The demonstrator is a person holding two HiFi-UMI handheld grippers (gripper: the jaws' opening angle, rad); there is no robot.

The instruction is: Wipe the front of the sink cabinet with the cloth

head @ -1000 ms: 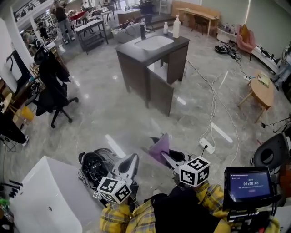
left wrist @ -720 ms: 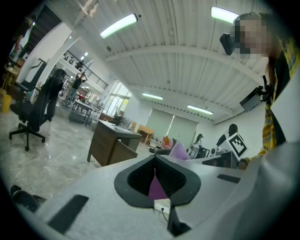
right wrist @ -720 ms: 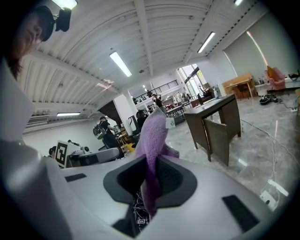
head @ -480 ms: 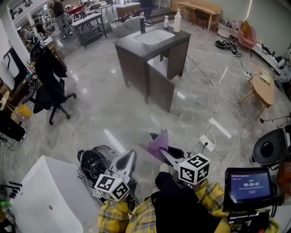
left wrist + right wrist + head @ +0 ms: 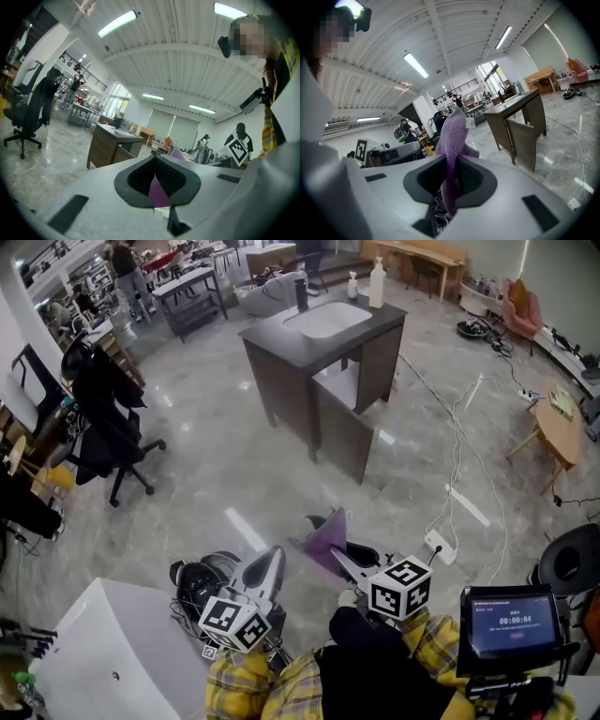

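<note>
Cloth (image 5: 326, 538) is pinched in your right gripper (image 5: 339, 561). The fingers are closed on its lower part, so the purple bulk stands free above them, as the right gripper view shows. That probably leaves you a loose pad to press flat against a panel.

Your left gripper (image 5: 274, 559) sits just beside it, fingers together on nothing. The purple glimpsed low between them in the left gripper view is most likely the cloth beyond, not something gripped.

You hold both close to your body, which looks like a carrying posture, not a wiping one.

The cabinet (image 5: 319, 381) stands well apart from you across the floor (image 5: 234, 474). It has the sink (image 5: 328, 320) on top and one door (image 5: 345, 432) ajar on the side facing you. Wiping cannot start from here; you have to cross the floor first.

A white cable (image 5: 457, 456) trails over the floor to the right of the cabinet. A line straight ahead or slightly left looks safer for your feet.
</note>
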